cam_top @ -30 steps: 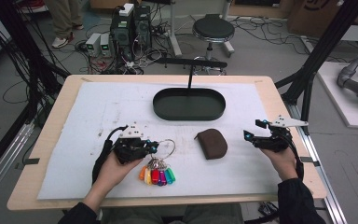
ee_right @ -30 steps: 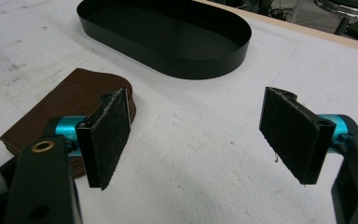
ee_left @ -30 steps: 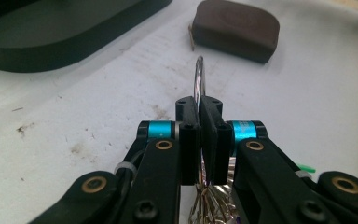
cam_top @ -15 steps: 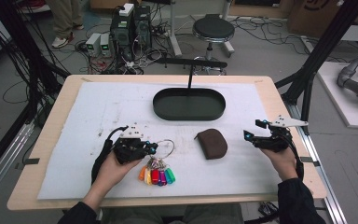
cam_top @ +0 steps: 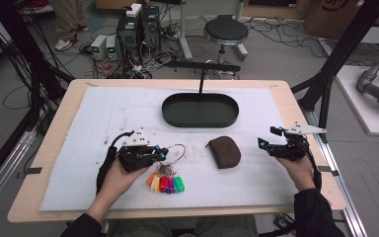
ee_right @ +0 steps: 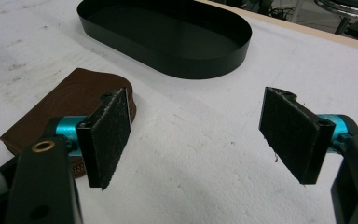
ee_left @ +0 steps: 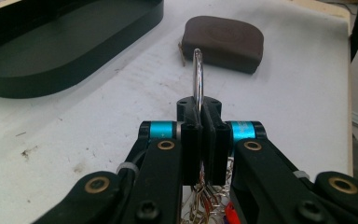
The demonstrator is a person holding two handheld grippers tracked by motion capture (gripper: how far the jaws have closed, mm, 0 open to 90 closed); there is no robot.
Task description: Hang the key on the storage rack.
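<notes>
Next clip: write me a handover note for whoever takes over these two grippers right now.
Left hand-held gripper: shut on the key ring, the coloured key tags lying on the white mat beside it.
Right hand-held gripper: open, holding nothing, above the mat to the right of the brown pouch.
Black tray: nothing in it, behind the pouch.
Done: ring gripped.
Left: probably lift the keys and put them away, perhaps in the tray or pouch; the pouch is untouched.
</notes>
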